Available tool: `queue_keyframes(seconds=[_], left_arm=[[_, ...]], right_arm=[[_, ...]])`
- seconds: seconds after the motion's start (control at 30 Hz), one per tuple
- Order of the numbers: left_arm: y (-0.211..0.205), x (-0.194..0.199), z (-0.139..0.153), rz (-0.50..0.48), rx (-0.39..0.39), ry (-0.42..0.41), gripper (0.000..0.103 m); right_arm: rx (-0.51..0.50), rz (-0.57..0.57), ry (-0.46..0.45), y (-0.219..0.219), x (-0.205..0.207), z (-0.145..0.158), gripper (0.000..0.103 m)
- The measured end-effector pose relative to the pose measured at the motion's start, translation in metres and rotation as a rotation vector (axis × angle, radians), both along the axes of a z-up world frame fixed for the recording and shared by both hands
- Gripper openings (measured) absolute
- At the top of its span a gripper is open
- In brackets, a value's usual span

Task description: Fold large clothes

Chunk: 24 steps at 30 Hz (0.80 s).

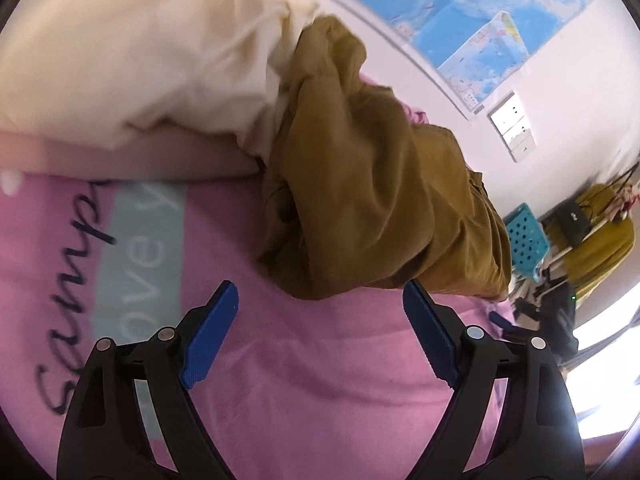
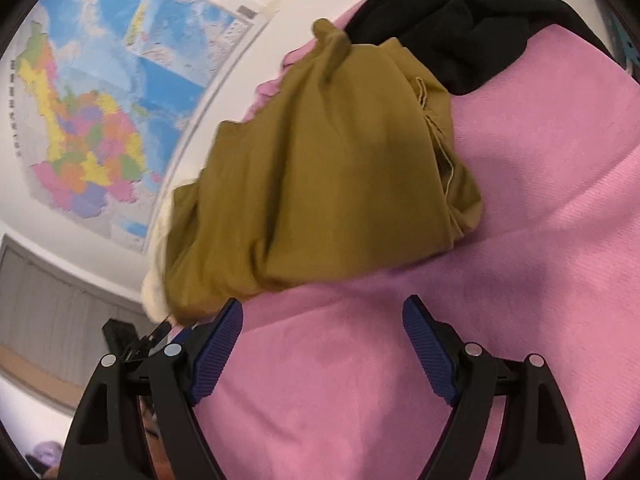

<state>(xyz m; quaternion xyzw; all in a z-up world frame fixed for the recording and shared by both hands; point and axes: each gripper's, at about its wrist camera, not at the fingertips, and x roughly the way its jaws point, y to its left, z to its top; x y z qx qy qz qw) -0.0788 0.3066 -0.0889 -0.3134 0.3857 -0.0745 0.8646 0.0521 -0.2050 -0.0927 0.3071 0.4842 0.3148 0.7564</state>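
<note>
My left tongs [image 1: 320, 300] are spread wide with nothing between them, and my right tongs [image 2: 322, 318] likewise. The bunched mustard garment [image 1: 380, 200] lies on the pink bedspread [image 1: 320, 360] just ahead of both, beside a cream pillow [image 1: 140, 52].

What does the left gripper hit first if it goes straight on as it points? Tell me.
Probably the pink sheet: the open left gripper tilts down at bare sheet between its fingers. The mustard garment lies just past that spot, so depth is uncertain; it may catch the near edge instead.
</note>
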Motion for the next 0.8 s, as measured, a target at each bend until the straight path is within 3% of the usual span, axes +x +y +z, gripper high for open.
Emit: queue_keyframes(seconds=[0.17,0.27,0.47,0.53,0.57,0.63,0.67,0.8], left_arm=[[-0.005,0.017,-0.009,-0.003,-0.038,0.001,0.084],[-0.004,0.029,-0.009,-0.004,-0.072,-0.010,0.085],[0.000,0.042,-0.014,-0.004,-0.123,-0.013,0.086],[-0.001,0.045,-0.014,-0.006,-0.150,-0.010,0.079],[-0.001,0.046,-0.015,-0.007,-0.171,-0.009,0.073],[0.001,0.045,-0.015,-0.019,-0.214,-0.015,0.059],[0.001,0.042,-0.010,-0.030,-0.215,-0.029,0.052],[-0.005,0.029,0.012,-0.067,-0.183,-0.060,0.043]], right_arm=[[0.048,-0.070,-0.006,0.006,0.018,-0.001,0.083],[0.053,-0.107,-0.009,0.011,0.028,0.000,0.090],[0.016,-0.150,-0.032,0.031,0.039,-0.002,0.092],[-0.011,-0.151,-0.037,0.037,0.043,-0.004,0.070],[-0.009,-0.150,-0.035,0.038,0.045,-0.006,0.066],[0.012,-0.138,-0.052,0.034,0.046,-0.005,0.031],[0.039,-0.131,-0.064,0.030,0.044,-0.002,0.027],[0.041,-0.109,-0.130,0.021,0.034,0.020,0.023]])
